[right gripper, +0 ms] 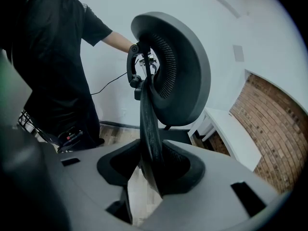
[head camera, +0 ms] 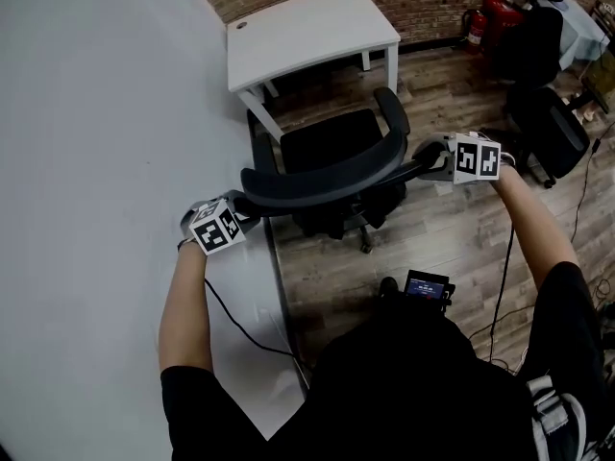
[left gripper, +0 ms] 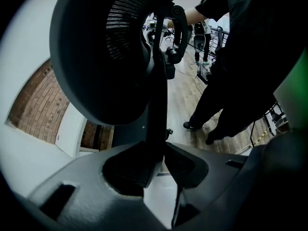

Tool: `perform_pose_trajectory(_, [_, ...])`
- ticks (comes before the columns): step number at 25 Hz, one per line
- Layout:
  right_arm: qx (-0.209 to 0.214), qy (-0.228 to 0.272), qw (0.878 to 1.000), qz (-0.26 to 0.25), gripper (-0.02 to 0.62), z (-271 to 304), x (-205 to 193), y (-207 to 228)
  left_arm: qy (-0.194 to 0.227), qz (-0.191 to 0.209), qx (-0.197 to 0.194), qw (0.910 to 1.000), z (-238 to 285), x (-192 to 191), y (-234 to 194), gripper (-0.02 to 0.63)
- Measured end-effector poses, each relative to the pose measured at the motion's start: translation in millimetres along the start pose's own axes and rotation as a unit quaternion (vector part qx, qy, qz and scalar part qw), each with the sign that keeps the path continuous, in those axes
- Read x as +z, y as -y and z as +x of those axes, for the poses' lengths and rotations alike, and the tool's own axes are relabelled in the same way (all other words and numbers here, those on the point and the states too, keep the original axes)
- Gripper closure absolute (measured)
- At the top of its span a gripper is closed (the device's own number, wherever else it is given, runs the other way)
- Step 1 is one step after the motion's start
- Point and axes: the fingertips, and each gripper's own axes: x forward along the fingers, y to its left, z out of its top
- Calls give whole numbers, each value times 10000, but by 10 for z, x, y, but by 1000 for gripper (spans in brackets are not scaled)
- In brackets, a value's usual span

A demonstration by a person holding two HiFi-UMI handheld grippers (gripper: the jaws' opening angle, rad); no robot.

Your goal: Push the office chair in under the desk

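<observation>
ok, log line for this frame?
left gripper: clamped on backrest left end | right gripper: clamped on right end | chair: not yet under desk

Head camera looks steeply down on the chair (head camera: 327, 176) and desk (head camera: 307, 32). Both gripper cameras face each other, close along the chair's back.

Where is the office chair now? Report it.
In the head view the office chair stands at centre, just short of the white desk, its backrest gripped by the left gripper and right gripper.

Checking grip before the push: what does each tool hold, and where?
The office chair: left tool and right tool clamp opposite side edges of its backrest.
</observation>
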Motion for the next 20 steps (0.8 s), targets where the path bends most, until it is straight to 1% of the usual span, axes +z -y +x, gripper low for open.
perform_pose_trajectory(2, [10, 30, 10000, -5, 451, -76, -40, 279, 10, -50, 34, 10000, -9, 99, -269, 472])
perform_pose_trajectory(5, [6, 48, 10000, 74, 451, -262, -74, 869, -28, -33, 4, 10000, -103, 297, -863, 471])
perform_pose_trajectory(6, [1, 45, 10000, 88, 449, -282, -88, 981, -42, -39, -5, 10000, -104, 325, -966, 471])
perform_pose_trajectory(10, [23, -2, 10000, 65, 448, -150, -127, 957, 3, -127, 48, 9999, 38, 224, -932, 469])
perform_pose_trajectory(16, [-59, -33, 9999, 110, 449, -21, -266, 1206, 99, -119, 98, 9998, 271, 199, -1287, 466])
perform_pose_trajectory(20, [-156, -81, 9997, 163, 448, -9, -281, 1280, 192, -44, 170, 9997, 303, 204, -1394, 466])
